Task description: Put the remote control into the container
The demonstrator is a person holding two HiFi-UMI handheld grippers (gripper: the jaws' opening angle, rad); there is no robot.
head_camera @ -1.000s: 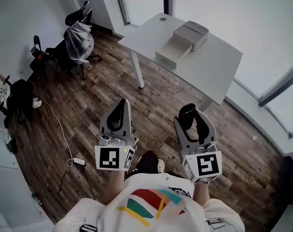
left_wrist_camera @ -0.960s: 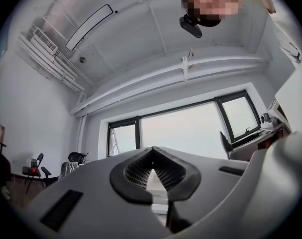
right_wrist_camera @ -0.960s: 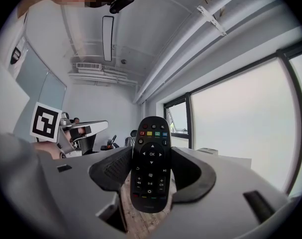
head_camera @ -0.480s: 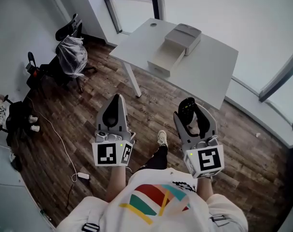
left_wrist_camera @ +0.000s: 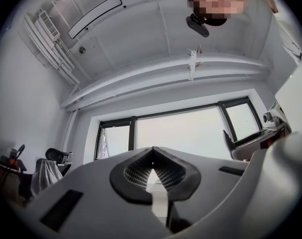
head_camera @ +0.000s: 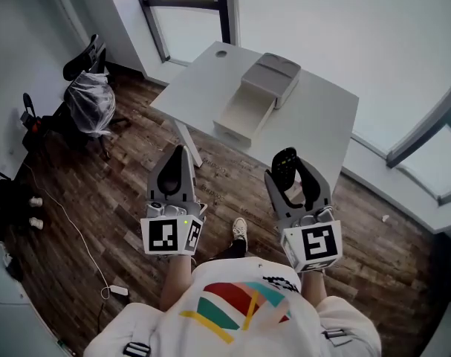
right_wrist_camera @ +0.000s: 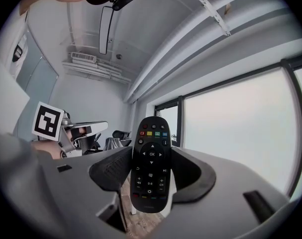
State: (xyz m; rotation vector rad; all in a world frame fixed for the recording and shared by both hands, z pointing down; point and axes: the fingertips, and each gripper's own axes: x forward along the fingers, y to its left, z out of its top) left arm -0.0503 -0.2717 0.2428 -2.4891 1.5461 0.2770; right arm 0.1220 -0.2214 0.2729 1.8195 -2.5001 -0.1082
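Note:
A black remote control (head_camera: pixel 284 163) with coloured buttons stands upright between the pads of my right gripper (head_camera: pixel 290 171), which is shut on it. In the right gripper view the remote (right_wrist_camera: pixel 151 161) fills the gap of the right gripper (right_wrist_camera: pixel 151 176), button side toward the camera. My left gripper (head_camera: pixel 177 158) is shut with nothing in it; in the left gripper view its tips (left_wrist_camera: pixel 151 156) meet. Both grippers hang over the floor, short of the table. The container (head_camera: pixel 272 76) is a grey box on the white table, with its drawer (head_camera: pixel 244 117) pulled out toward me.
The white table (head_camera: pixel 322 117) stands ahead by a window wall, its leg (head_camera: pixel 186 141) near my left gripper. An office chair with a plastic-wrapped bundle (head_camera: pixel 88 103) is at the left. A white cable (head_camera: pixel 80 236) lies on the wood floor. A shoe (head_camera: pixel 240 229) shows below.
The person has stepped toward the table, which now sits nearer and lower in the head view. Both grippers keep their places and the right one keeps the remote.

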